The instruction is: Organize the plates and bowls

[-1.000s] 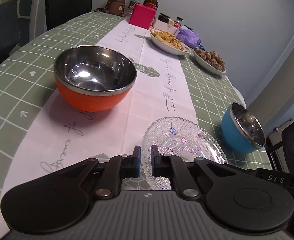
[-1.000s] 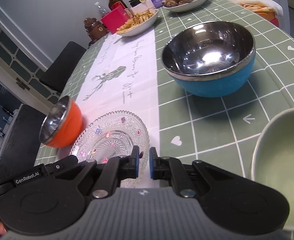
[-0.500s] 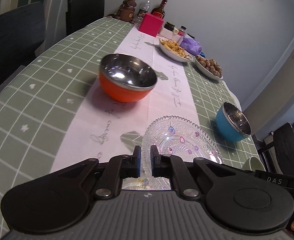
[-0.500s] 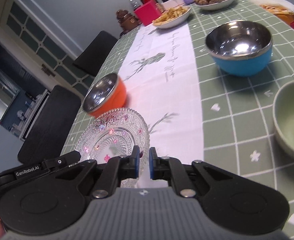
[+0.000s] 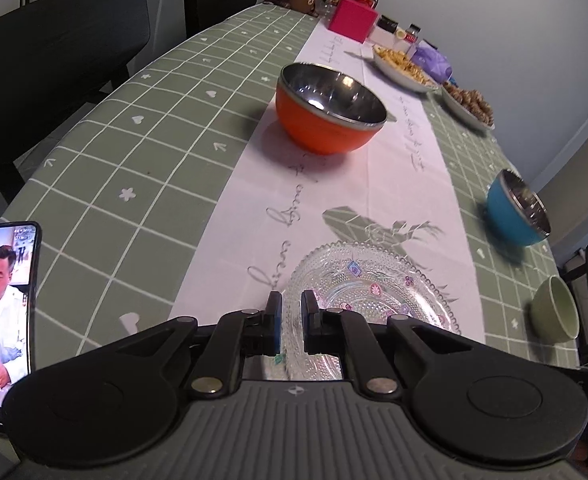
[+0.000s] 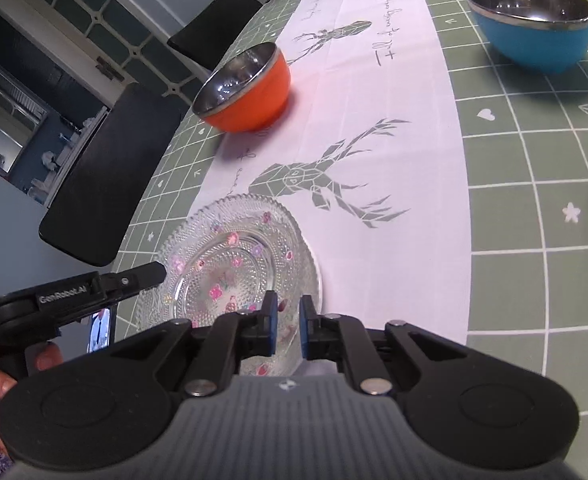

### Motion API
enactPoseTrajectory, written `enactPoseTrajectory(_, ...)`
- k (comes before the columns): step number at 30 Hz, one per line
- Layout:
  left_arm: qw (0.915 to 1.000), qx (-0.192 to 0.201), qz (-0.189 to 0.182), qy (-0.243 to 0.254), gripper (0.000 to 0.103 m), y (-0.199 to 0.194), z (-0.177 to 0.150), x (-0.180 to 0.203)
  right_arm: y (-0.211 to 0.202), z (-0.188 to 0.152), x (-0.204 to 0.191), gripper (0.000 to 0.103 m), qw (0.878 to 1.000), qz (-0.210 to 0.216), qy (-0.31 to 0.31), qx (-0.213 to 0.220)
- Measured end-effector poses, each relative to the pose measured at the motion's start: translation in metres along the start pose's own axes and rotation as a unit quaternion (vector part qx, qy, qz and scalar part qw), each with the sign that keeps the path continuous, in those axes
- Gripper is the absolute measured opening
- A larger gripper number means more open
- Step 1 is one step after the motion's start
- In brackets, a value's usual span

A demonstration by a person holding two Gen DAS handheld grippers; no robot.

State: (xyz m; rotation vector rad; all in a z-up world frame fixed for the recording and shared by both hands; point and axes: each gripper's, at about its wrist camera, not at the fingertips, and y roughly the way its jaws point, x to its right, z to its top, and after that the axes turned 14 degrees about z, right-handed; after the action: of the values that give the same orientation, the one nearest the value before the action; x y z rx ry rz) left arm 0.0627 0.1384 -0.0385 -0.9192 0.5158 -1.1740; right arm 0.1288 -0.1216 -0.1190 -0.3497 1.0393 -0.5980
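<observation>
Glass plate (image 6: pixel 230 268) — clear, beaded, dotted with pastel flowers.

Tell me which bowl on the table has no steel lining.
The pale green bowl near the table's edge: it is green inside and out, while the orange bowl and blue bowl have shiny steel interiors.

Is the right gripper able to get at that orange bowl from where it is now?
Probably yes. The right gripper hangs over the glass plate with its jaws nearly closed and holding nothing. The orange bowl stands farther off to the left, with only bare runner between, though the jaws must open wider.
</observation>
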Motion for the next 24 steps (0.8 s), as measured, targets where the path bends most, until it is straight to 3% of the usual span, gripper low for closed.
enactPoseTrajectory(10, 0.9993, -0.008, 0.022, 0.030, 0.011, 0.000, -0.008, 0.007, 0.002, -0.002, -0.013, 0.009, 0.998, -0.035, -0.048, -0.014)
enactPoseTrajectory(13, 0.9981, 0.004, 0.041, 0.046, 0.008, -0.001, -0.009, 0.011, 0.005, -0.003, -0.013, 0.008, 0.998, -0.040, -0.054, -0.017)
enactPoseTrajectory(21, 0.9972, 0.013, 0.049, 0.055, 0.007, -0.002, -0.009, 0.013, 0.009, -0.004, -0.013, 0.008, 0.997, -0.045, -0.064, -0.024)
enactPoseTrajectory(24, 0.9968, 0.034, 0.055, 0.047, 0.010, -0.004, -0.007, 0.012, 0.009, -0.003, -0.015, 0.014, 0.997, -0.042, -0.068, -0.025)
